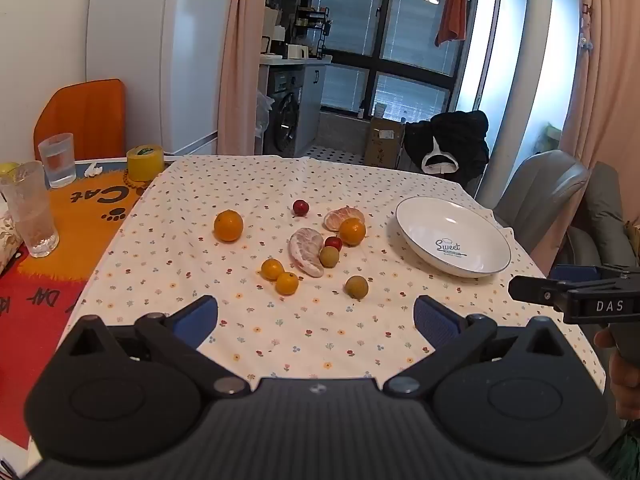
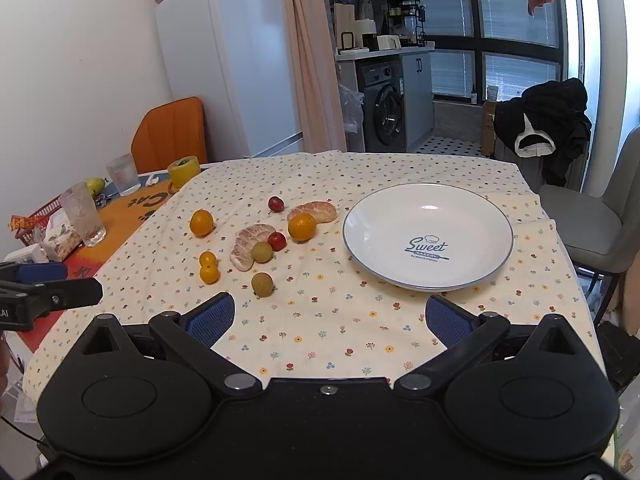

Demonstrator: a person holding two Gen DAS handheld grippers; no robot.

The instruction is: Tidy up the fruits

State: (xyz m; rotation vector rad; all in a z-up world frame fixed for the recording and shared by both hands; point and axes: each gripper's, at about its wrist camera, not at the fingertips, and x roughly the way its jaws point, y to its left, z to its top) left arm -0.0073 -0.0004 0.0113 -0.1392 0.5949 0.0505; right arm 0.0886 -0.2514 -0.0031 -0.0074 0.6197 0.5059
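The fruits lay loose on the flowered cloth (image 2: 340,328), left of the plate (image 2: 472,208) and apart from it. A big orange (image 2: 201,223) sat farthest left by itself. Two small oranges (image 2: 208,267) touched each other nearer the cameras. A peeled pomelo wedge (image 2: 245,248) lay in the middle, with a green fruit (image 2: 262,252) and a red fruit (image 2: 277,241) against its right side. Another orange (image 2: 301,227) rested against a peeled citrus piece (image 2: 316,211) behind it. A second red fruit (image 2: 276,204) stood alone at the back, and a second green fruit (image 2: 262,284) alone at the front. The plate, white with a blue rim and the word "Sweet", held nothing.

The left gripper (image 1: 316,322) hovered over the near cloth, its blue pads (image 1: 196,320) spread wide, holding nothing. The right gripper (image 2: 330,320) hung likewise before the plate, fingers wide apart and empty.

At the left end of the table stood two glasses (image 1: 58,160), a yellow tape roll (image 1: 145,162) and an orange mat (image 1: 92,216). A grey chair (image 2: 600,220) stood to the right.
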